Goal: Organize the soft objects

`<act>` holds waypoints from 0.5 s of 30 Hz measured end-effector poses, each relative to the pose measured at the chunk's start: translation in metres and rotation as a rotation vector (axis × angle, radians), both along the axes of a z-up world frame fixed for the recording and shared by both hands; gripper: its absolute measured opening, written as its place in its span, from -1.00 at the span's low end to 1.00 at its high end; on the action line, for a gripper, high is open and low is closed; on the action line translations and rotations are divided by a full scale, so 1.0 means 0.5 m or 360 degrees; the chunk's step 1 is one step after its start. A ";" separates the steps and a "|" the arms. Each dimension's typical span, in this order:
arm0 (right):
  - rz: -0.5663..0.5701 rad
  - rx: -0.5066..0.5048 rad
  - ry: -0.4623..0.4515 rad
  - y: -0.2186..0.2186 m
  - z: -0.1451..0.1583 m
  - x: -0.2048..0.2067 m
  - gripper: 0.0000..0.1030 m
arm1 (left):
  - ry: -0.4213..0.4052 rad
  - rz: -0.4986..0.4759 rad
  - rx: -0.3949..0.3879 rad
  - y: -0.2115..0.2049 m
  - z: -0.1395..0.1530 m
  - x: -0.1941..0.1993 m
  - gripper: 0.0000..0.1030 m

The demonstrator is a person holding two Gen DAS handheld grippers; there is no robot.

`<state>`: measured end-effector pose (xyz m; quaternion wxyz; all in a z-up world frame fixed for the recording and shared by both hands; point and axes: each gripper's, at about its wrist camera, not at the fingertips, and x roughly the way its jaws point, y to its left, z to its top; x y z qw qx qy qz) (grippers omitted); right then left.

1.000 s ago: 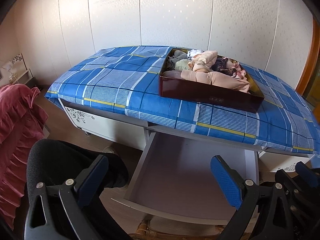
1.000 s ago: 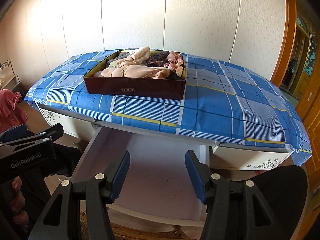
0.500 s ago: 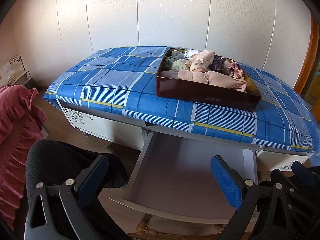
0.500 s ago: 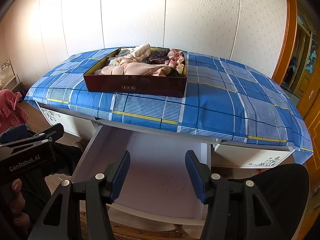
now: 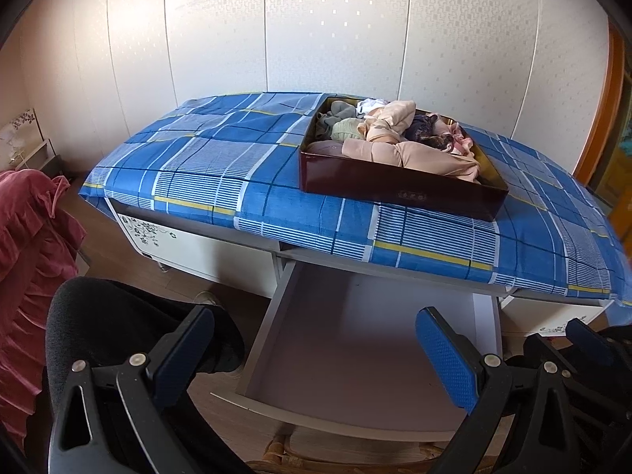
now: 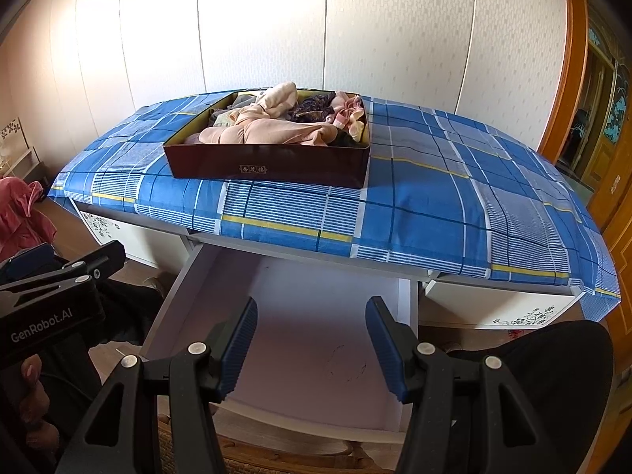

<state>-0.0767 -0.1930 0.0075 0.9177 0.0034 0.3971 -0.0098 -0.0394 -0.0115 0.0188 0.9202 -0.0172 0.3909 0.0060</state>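
- Blue plaid cloth (image 6: pixel 426 205) with white and yellow stripes covers the top of a white desk (image 5: pixel 189 243), hanging a little over its front edge.
- On the cloth, towards the back and left of centre in the right wrist view, sits a dark red open box (image 6: pixel 268 168) with a small gold label on its front wall.
- Soft garments (image 6: pixel 276 126) fill the box in a loose heap: a long peach piece lies along the front, a cream one is bunched up behind it, a dark patterned item and a pink one lie to the right, and grey-green pieces (image 5: pixel 335 122) sit at the left end.
- Below the desk top a white drawer (image 6: pixel 308 316) stands pulled out; a faint scribble marks its floor.
- Both grippers hover in front of the drawer, tilted down towards it and well short of the box.
- The left gripper (image 5: pixel 316 351) has its blue-padded fingers (image 5: pixel 444 355) spread wide, with nothing between them.
- The right gripper (image 6: pixel 310 345) has its ribbed blue fingers (image 6: pixel 237 345) parted to a middling gap, also pinching nothing.
- In the right wrist view the left gripper's black body shows at the left edge, with part of a hand (image 6: pixel 29 399) beneath it.
- Dark-clothed knees (image 5: pixel 118 324) of the person sit either side of the drawer.
- A red ruffled fabric (image 5: pixel 27 260) hangs at the far left.
- Pale panelled wall (image 5: pixel 316 27) stands behind the desk, and an orange wooden door frame (image 6: pixel 568 59) rises at the right.
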 end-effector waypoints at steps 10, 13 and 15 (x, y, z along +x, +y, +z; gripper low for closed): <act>-0.0006 0.0018 0.0016 -0.002 -0.004 0.002 0.12 | 0.0038 -0.0035 -0.0060 0.002 -0.007 0.003 0.99; -0.0006 0.0023 0.0020 -0.001 -0.006 0.002 0.12 | 0.0044 -0.0037 -0.0066 0.002 -0.008 0.003 0.99; -0.0007 0.0026 0.0026 -0.002 -0.007 0.003 0.12 | 0.0036 -0.0038 -0.0066 0.002 -0.007 0.001 0.97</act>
